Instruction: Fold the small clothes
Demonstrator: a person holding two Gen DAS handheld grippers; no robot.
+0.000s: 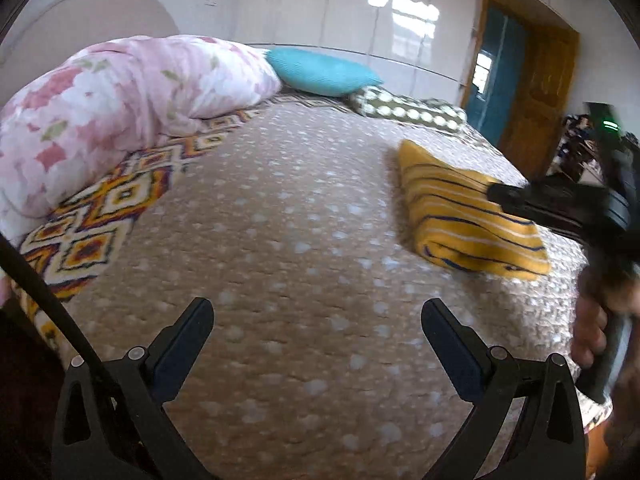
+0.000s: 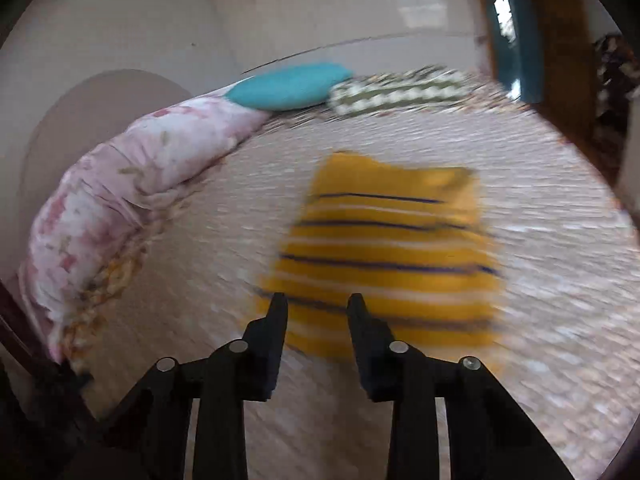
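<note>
A yellow garment with dark and white stripes (image 1: pixel 464 216) lies folded into a compact rectangle on the bed's beige spotted blanket (image 1: pixel 280 240). My left gripper (image 1: pixel 318 320) is wide open and empty, low over the blanket, left of the garment. The right gripper shows in the left wrist view (image 1: pixel 508 196) over the garment's right edge, held by a hand. In the blurred right wrist view the right gripper (image 2: pixel 316 304) is partly open and empty, fingertips just above the garment's near edge (image 2: pixel 384 256).
A pink floral duvet (image 1: pixel 100 120) is bunched along the left of the bed. A turquoise pillow (image 1: pixel 320 72) and a green dotted cushion (image 1: pixel 408 110) lie at the far edge. A wooden door (image 1: pixel 536 92) stands at the right.
</note>
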